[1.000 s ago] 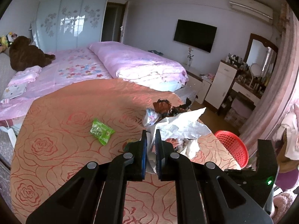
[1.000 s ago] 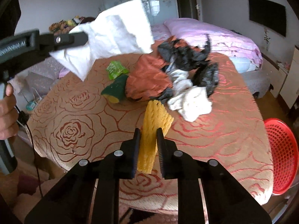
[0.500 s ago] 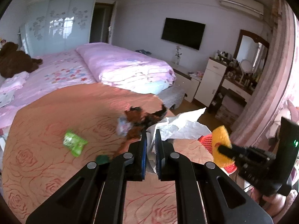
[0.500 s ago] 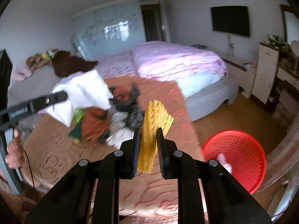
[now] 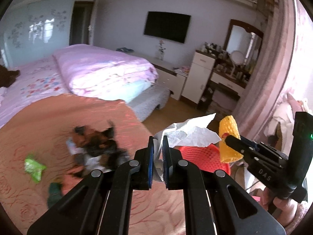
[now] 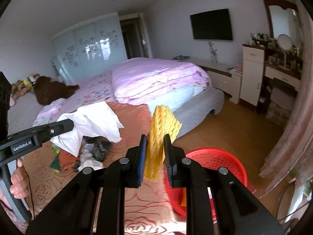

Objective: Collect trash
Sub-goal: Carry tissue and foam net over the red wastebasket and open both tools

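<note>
My left gripper (image 5: pixel 157 143) is shut on a crumpled white paper (image 5: pixel 187 132), seen from the right wrist as white paper (image 6: pixel 93 119) at the tip of the left gripper (image 6: pixel 71 124). My right gripper (image 6: pixel 154 143) is shut on a yellow foam net sleeve (image 6: pixel 159 135); the left wrist view shows this sleeve (image 5: pixel 228 139) held up beside the paper. A red mesh basket (image 6: pixel 215 162) stands on the floor just past the table's edge, below both held items; it shows as the red basket (image 5: pixel 197 155) behind the left fingers.
On the rose-patterned table (image 5: pixel 39 121) lie a dark pile of bags and wrappers (image 5: pixel 95 146), a green packet (image 5: pixel 33 166) and a dark green scrap (image 5: pixel 53 192). Beyond are a pink bed (image 6: pixel 152 78), a dressing table (image 6: pixel 281 72) and a pink curtain (image 6: pixel 293 137) at the right.
Both grippers have swung right, away from the trash pile and up, each still holding its item. The red basket has come into view below them.
</note>
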Demonstrator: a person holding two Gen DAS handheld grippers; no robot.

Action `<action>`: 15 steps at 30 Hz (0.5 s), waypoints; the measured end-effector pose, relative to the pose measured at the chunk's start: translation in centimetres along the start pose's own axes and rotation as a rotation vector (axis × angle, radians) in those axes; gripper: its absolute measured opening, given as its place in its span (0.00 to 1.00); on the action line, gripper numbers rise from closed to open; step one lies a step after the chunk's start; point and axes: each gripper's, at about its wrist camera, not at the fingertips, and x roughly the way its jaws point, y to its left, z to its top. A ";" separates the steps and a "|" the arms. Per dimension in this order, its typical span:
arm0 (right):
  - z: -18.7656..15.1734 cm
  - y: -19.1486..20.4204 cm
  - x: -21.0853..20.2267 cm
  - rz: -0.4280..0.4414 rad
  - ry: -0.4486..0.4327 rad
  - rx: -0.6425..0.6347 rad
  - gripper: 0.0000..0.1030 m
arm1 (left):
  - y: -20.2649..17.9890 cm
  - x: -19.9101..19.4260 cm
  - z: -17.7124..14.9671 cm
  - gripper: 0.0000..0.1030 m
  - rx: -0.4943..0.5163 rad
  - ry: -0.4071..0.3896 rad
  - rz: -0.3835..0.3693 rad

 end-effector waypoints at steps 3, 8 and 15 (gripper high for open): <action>-0.1 -1.4 -0.2 -0.027 0.001 0.015 0.18 | -2.0 1.6 0.5 0.08 0.029 0.019 -0.028; -0.8 -3.9 0.2 -0.073 0.015 0.048 0.18 | -4.6 4.7 0.6 0.08 0.064 0.071 -0.066; -2.3 -7.1 0.8 -0.116 0.040 0.103 0.18 | -7.3 9.2 -0.1 0.08 0.112 0.151 -0.080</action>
